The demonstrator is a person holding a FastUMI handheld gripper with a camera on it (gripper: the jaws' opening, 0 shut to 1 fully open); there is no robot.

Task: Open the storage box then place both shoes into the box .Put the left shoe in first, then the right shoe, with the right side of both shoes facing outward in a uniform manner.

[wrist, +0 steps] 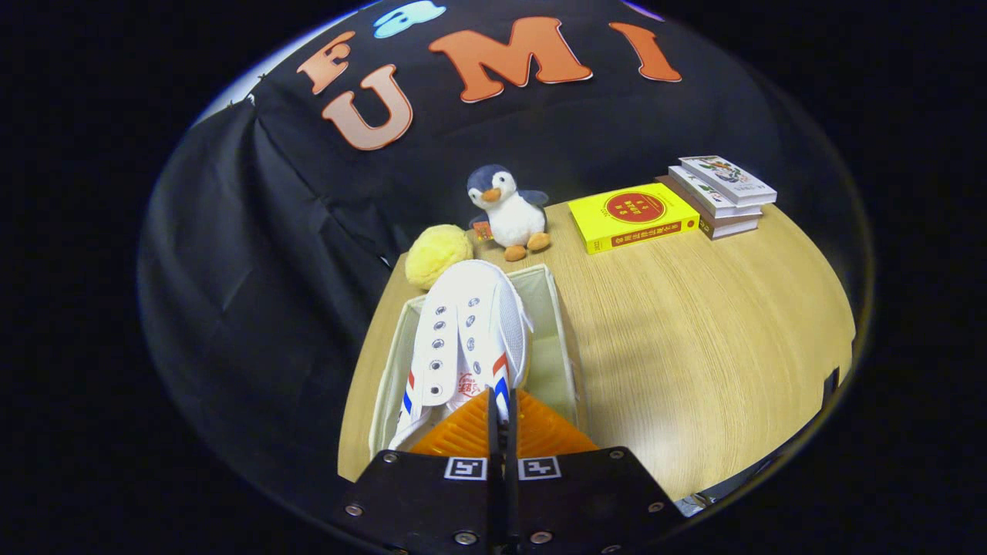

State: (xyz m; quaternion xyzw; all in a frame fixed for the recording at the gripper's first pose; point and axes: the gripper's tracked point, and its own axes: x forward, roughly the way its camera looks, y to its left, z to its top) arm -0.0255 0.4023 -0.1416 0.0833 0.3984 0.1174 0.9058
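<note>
Over the near corner of the pale wooden table [694,324], the gripper [501,412] has its two fingers drawn together on the heel end of a white canvas shoe with red and blue stripes [466,339], a thin edge of the shoe pinched between them, so I take it as clamped on the shoe. The shoe hangs, toe away from the fingers, above or partly inside the open cream fabric storage box [551,347] (whether its sole touches the bottom I cannot tell). The box has no lid over it, so the opening step looks done. I see no second shoe in the box, though the held shoe hides much of it, so I would guess this is the left shoe going in first, with the right one and the matching of sides left to do. Beyond the box sit a yellow fluffy ball [438,254], a plush penguin [509,212], a yellow book [632,220] and a small stack of books [721,196].
</note>
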